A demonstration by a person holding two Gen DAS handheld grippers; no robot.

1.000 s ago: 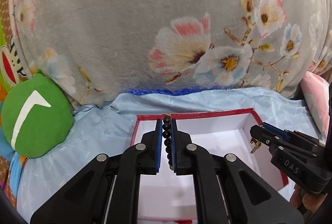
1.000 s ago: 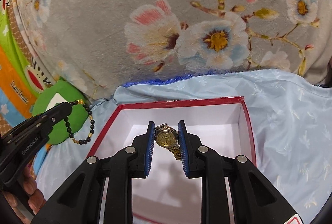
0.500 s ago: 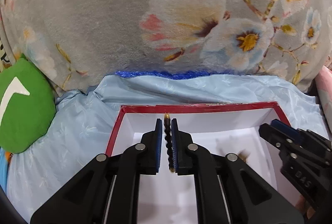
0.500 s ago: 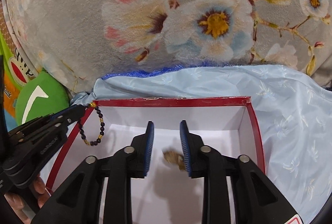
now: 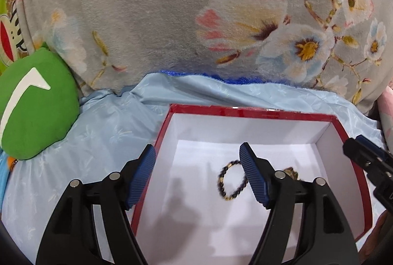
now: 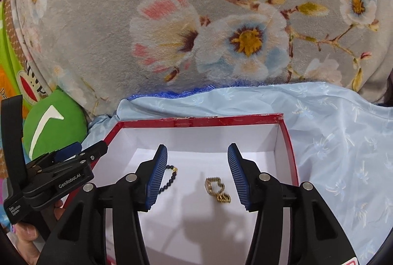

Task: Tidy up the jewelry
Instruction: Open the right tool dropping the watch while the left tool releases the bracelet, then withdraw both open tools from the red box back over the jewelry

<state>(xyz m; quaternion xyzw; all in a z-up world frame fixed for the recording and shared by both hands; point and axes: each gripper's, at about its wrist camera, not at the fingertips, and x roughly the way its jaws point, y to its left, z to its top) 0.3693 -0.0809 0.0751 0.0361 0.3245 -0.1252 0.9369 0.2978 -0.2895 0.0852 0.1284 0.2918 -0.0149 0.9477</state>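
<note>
A red box with a white inside (image 5: pixel 248 111) (image 6: pixel 203 121) lies on a light blue sheet. A black and gold bead bracelet (image 5: pixel 229 180) lies on its floor; in the right wrist view (image 6: pixel 169 180) it is partly hidden by a finger. A gold watch (image 6: pixel 217 190) lies beside it; only part of it shows in the left wrist view (image 5: pixel 292 173). My left gripper (image 5: pixel 197 175) is open and empty above the box's left side. My right gripper (image 6: pixel 197 175) is open and empty above the watch. The left gripper shows at the left edge (image 6: pixel 81 159), the right gripper at the right edge (image 5: pixel 363 157).
A big grey flowered cushion (image 5: pixel 172 14) (image 6: pixel 196 19) rises right behind the box. A green plush pillow (image 5: pixel 32 103) (image 6: pixel 52 122) lies to the left. The blue sheet (image 6: pixel 343 137) spreads to the right of the box.
Both grippers opened. The left let go of the bead bracelet and the right let go of the watch; both now lie on the box floor.
</note>
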